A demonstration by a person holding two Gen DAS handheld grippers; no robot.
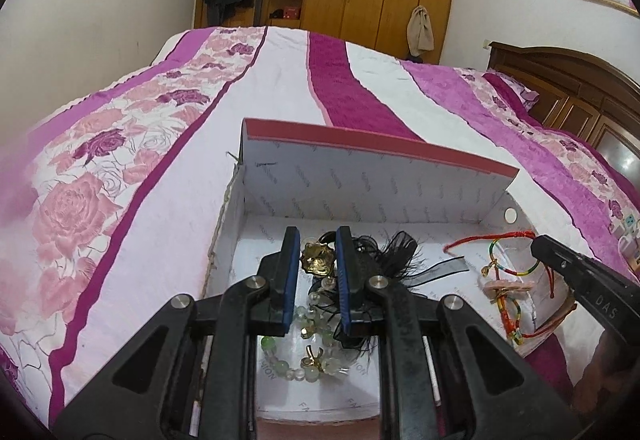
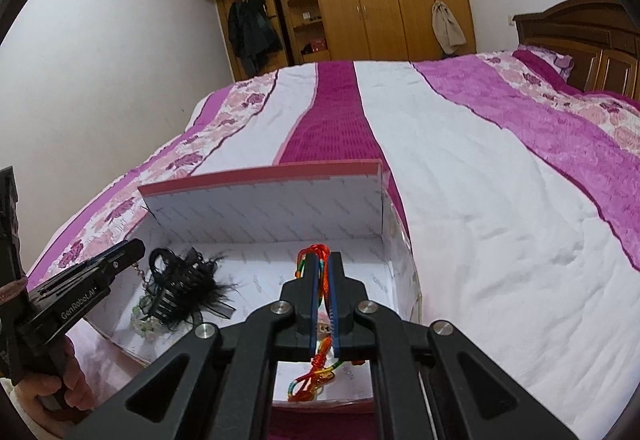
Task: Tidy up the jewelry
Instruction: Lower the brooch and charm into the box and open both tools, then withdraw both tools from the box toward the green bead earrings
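A white box [image 1: 280, 196] with a pink lid sits open on the bed [image 1: 160, 180]. On its left side the left gripper [image 1: 318, 260] hangs over a gold brooch [image 1: 317, 260]; its jaws are apart, one on each side, not squeezing yet. Green beads [image 1: 296, 356] and a black feathery hair clip [image 2: 180, 280] lie right beside it. On the right, the right gripper [image 2: 324, 304] has its jaws shut tight on colorful string bracelets [image 2: 316, 376] over the box. The strings dangle, so I think they could tangle or snag on the feathers.
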